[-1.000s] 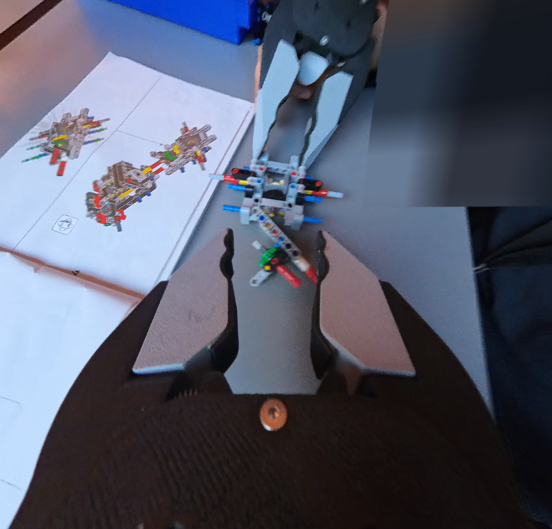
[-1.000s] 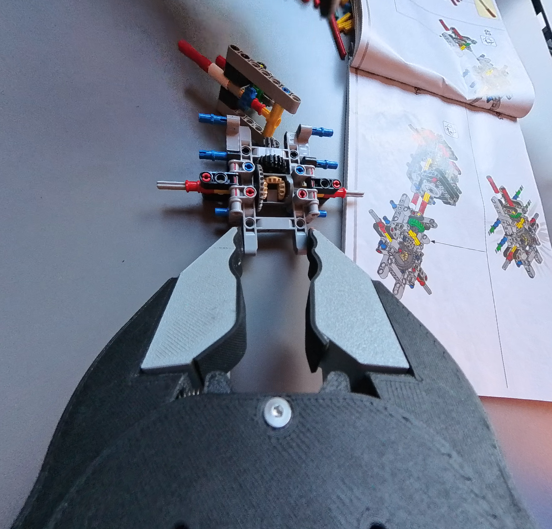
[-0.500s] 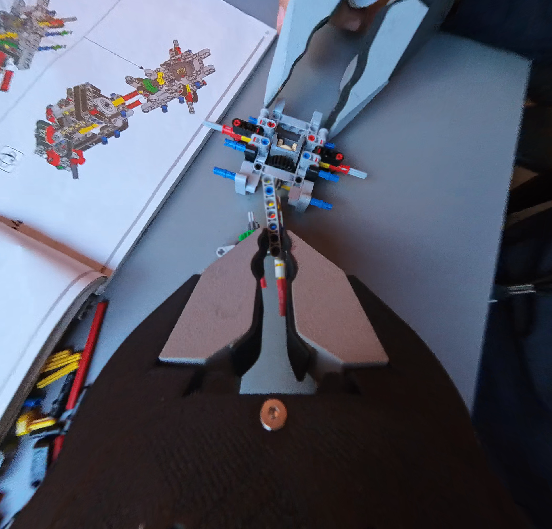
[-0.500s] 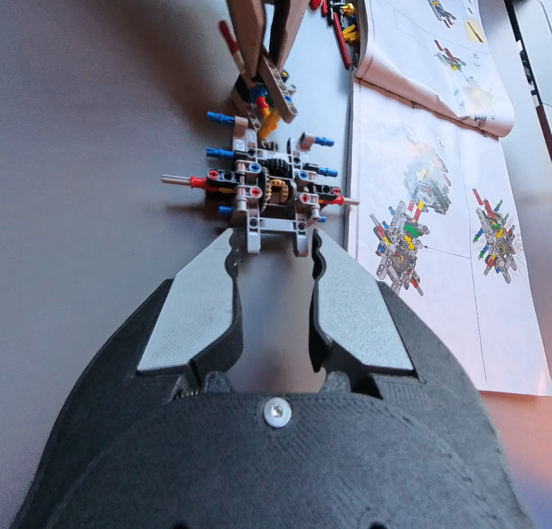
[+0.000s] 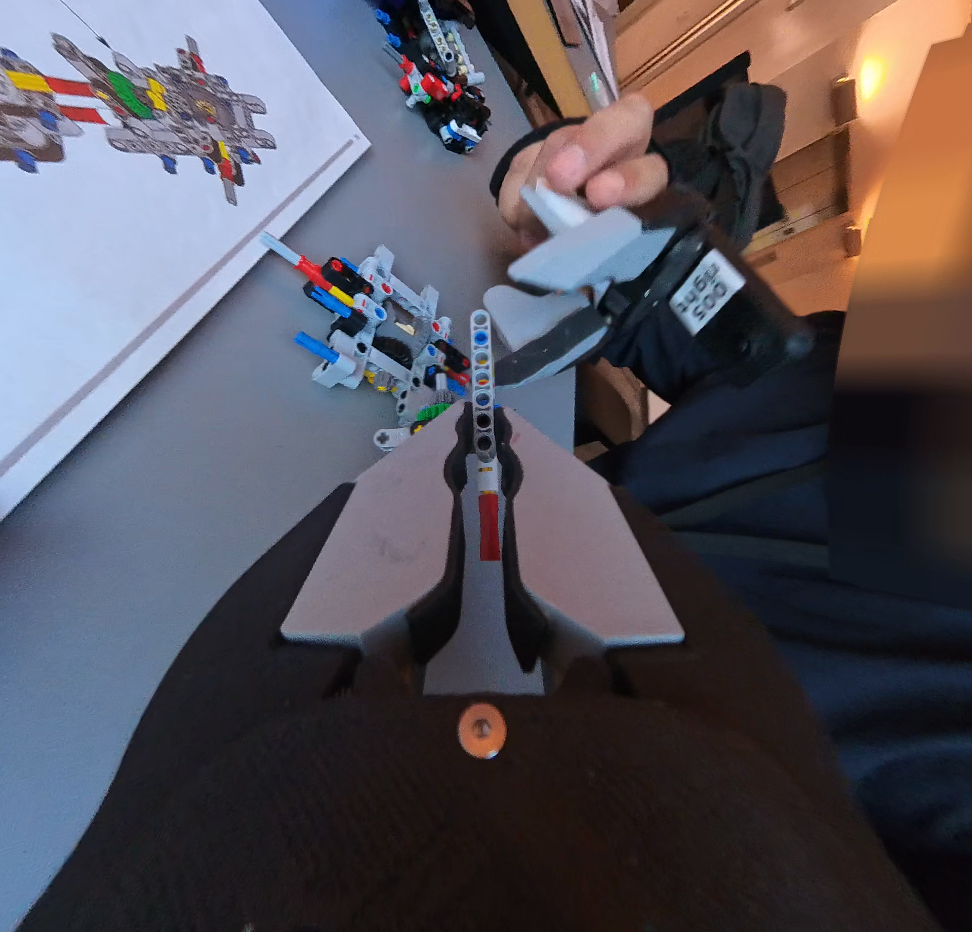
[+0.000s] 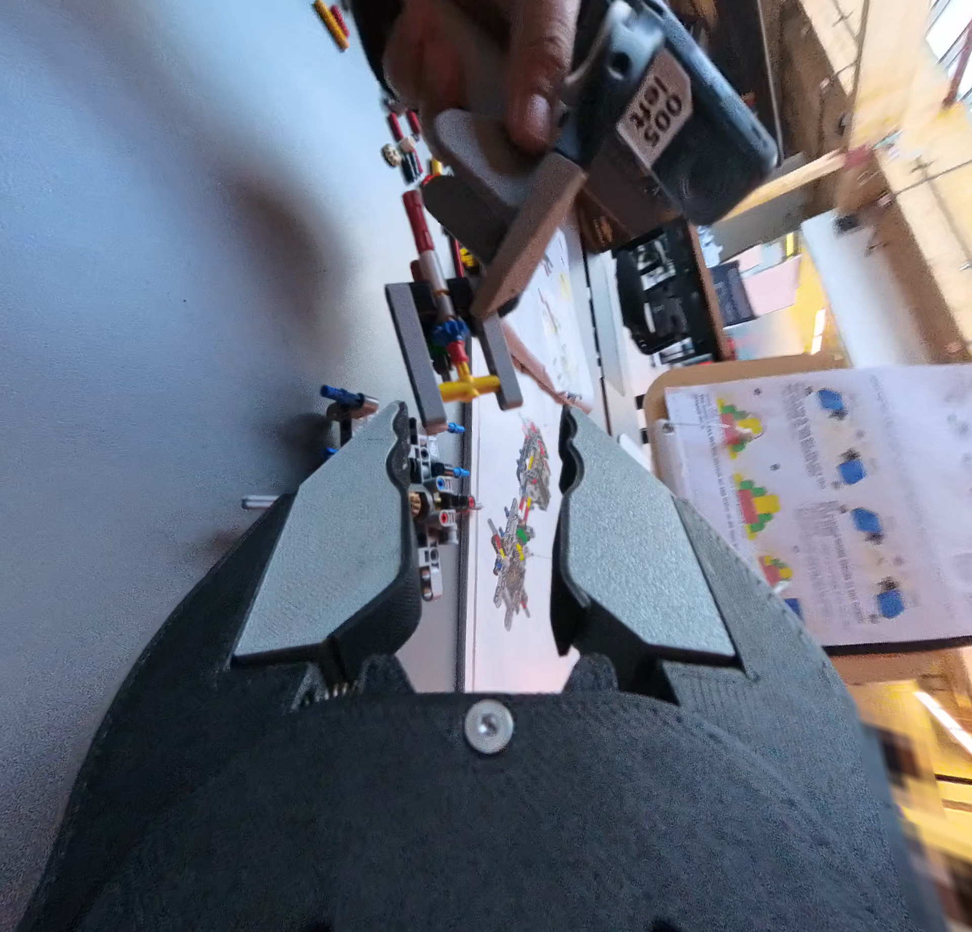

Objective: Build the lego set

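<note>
Grey holed plastic beam (image 5: 481, 375), tipping a small brick sub-assembly, sits pinched in the left gripper (image 5: 483, 423), lifted just beside the grey geared frame (image 5: 384, 336) on the table (image 5: 158, 486); right gripper (image 6: 481, 433) gapes empty beside that frame, seemingly clearing space.

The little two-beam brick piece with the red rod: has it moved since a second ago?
Yes. The left gripper now clamps it and holds it up off the grey table, above the bigger brick assembly.

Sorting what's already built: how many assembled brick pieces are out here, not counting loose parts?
3: one small sub-assembly gripped by the left gripper, one gear frame on the table, one dark model farther back. Others may be hidden.
</note>
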The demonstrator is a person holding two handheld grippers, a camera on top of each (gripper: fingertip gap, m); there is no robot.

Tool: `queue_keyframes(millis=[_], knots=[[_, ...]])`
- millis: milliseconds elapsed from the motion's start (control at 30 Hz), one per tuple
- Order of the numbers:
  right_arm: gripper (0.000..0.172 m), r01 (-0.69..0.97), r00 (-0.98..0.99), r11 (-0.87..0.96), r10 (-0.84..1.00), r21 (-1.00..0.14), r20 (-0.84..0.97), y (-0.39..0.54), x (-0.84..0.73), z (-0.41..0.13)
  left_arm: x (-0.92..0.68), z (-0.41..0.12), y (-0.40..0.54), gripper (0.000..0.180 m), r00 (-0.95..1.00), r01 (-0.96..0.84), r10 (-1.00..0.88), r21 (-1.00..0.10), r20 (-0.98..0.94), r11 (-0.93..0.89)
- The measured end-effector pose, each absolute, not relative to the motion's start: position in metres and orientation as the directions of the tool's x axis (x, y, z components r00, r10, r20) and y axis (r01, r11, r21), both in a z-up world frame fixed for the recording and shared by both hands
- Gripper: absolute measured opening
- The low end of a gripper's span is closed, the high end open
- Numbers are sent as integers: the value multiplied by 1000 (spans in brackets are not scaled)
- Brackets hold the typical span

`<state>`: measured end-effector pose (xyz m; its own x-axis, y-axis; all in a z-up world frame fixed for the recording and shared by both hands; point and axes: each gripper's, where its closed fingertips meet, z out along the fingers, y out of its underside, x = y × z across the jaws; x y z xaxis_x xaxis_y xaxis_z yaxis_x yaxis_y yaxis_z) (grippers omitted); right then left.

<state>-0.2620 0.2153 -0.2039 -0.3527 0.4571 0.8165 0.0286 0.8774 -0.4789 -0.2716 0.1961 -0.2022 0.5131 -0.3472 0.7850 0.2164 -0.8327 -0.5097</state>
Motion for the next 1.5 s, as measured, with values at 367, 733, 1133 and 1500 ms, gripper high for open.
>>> queue_keyframes(millis=[367,733,1133,1500], knots=[[39,9,-404,879,439,-476,803,201,-260,-214,-259,-204,197,3,497,189,-342,-484,798,-855],[37,74,-444,747,618,-661,649,213,-262,-209,-266,-181,200,68,768,-89,-511,-726,386,-682],[37,70,-471,637,700,-768,537,213,-265,-206,-260,-206,206,48,796,-497,-597,-664,-94,-558],[36,46,-473,570,736,-821,485,215,-263,-197,-258,-199,211,46,802,-430,-595,-738,-48,-521]])
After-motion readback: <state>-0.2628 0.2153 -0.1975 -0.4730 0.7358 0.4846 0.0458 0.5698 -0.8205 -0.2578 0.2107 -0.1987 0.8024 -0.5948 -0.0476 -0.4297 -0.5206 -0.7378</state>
